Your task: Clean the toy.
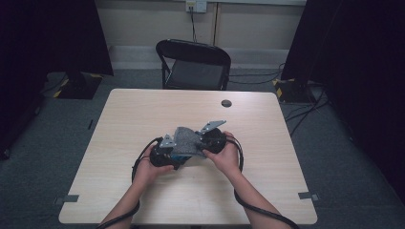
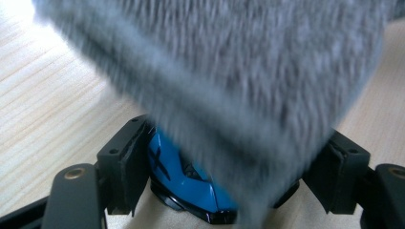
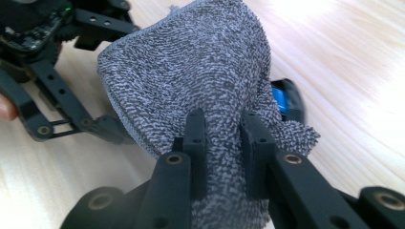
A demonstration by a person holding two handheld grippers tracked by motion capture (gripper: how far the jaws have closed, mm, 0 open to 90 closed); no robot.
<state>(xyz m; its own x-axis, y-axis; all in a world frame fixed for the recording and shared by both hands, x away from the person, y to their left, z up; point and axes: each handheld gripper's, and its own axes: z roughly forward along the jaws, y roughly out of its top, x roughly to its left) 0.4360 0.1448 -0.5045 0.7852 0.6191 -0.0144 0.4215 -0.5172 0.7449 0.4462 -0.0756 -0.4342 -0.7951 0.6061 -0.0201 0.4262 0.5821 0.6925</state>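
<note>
At the near edge of a pale wooden tabletop (image 1: pixel 267 191), a person's two forearms come in, each hand working a handheld claw. The right claw (image 3: pixel 224 126) is clenched on a fold of grey terry cloth (image 3: pixel 200 71), the fabric bunched tight between its two black pads and spreading out beyond them. Just past that grip, the cloth drapes over a blue and black computer mouse (image 2: pixel 188 183), which sits on the wood between the wide-set pads of the left claw (image 2: pixel 224 167); those pads stand at the mouse's two sides and appear to steady it, though the drape hides the far contact. From above, the two claws meet near the tabletop's middle, the cloth lying between them. The step in hand looks like wiping the mouse: one claw bracing it, the other dragging the cloth across its back. The next move calls for a firm hold on the mouse and a sweep that keeps the fabric pressed to its shell without knocking it free. Beyond the tabletop, a black folding chair (image 1: pixel 193 64) stands against the far wall.
</note>
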